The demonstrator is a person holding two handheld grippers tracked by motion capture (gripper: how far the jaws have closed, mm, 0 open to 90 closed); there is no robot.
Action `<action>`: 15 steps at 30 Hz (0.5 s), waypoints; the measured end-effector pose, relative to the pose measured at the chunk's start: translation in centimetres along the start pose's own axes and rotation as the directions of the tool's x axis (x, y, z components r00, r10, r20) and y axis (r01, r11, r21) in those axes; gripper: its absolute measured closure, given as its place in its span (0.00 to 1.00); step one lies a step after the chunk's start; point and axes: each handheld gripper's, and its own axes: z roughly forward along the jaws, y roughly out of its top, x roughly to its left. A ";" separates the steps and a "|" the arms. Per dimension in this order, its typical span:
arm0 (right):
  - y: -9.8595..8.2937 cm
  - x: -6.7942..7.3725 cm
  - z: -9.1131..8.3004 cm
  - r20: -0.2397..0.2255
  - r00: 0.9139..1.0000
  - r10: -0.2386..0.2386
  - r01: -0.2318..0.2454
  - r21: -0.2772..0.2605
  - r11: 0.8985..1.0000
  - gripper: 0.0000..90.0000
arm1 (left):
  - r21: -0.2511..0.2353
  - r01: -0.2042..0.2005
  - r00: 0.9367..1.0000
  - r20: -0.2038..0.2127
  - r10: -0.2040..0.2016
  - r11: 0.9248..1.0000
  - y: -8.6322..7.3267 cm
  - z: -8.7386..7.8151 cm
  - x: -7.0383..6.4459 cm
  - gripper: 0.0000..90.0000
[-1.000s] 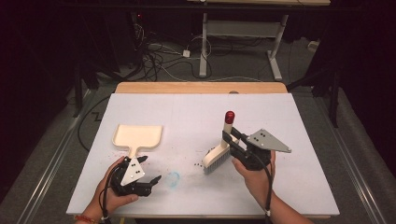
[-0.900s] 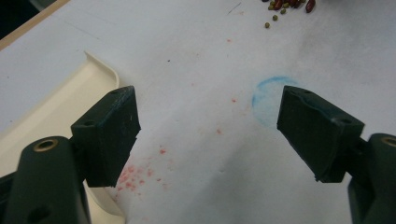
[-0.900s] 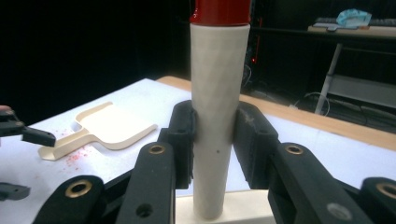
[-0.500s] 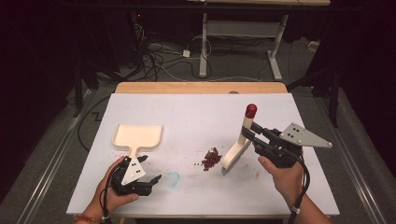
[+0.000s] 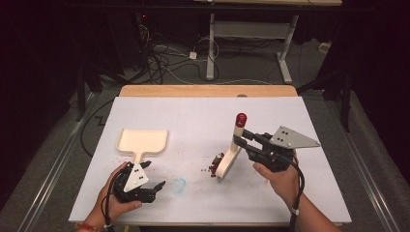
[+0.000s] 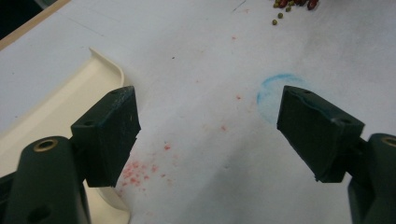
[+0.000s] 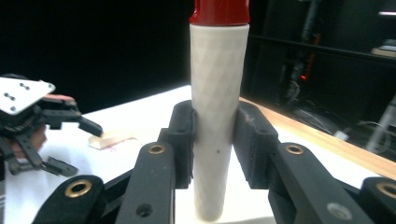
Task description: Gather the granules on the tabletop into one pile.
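While the right tongs [image 5: 240, 137] are pinching the white handle of the brush [image 5: 231, 152] just under its red cap, the brush is standing more upright than it was a second ago, when it was lying low with its bristles over the spot where the beans now sit. It has been swinging out to the person's right and is now tipping back, its head touching the tabletop [image 5: 203, 116] just right of the little heap of dark red and green beans [image 5: 215, 163]. That heap, uncovered half a second ago, is lying in the same place, so the sweep is judged to be only beginning: the beans are well apart from the cream dustpan [image 5: 143, 141], which is resting on the left half of the tabletop where it was before.

The left tongs [image 5: 155, 179] are lying spread wide and gripping nothing, unmoved, just in front of the dustpan's handle; in the left gripper view the open jaws are framing a faint blue ring [image 6: 275, 93] and pink specks on the white surface, with the dustpan's edge [image 6: 70, 100] beside the left jaw.

Counting: one brush, one dustpan, one heap of beans with a few strays beside it, too small to number, and two tongs.
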 end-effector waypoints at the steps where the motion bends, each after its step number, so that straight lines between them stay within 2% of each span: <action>1: 0.0 0.0 -0.2 0.005 1.000 -0.004 0.003 0.005 1.000 0.78 | -0.002 0.000 1.000 -0.001 0.000 1.000 0.0 0.0 0.0 0.22; 10: 0.1 -0.5 -2.5 0.070 0.997 -0.018 0.015 0.050 0.999 0.78 | -0.002 -0.003 1.000 -0.002 0.003 1.000 0.1 0.0 0.0 0.22; 15: 0.0 -0.5 -5.4 0.152 0.988 -0.004 -0.009 0.087 0.996 0.78 | -0.011 0.004 1.000 -0.004 -0.004 1.000 0.0 -0.1 0.1 0.22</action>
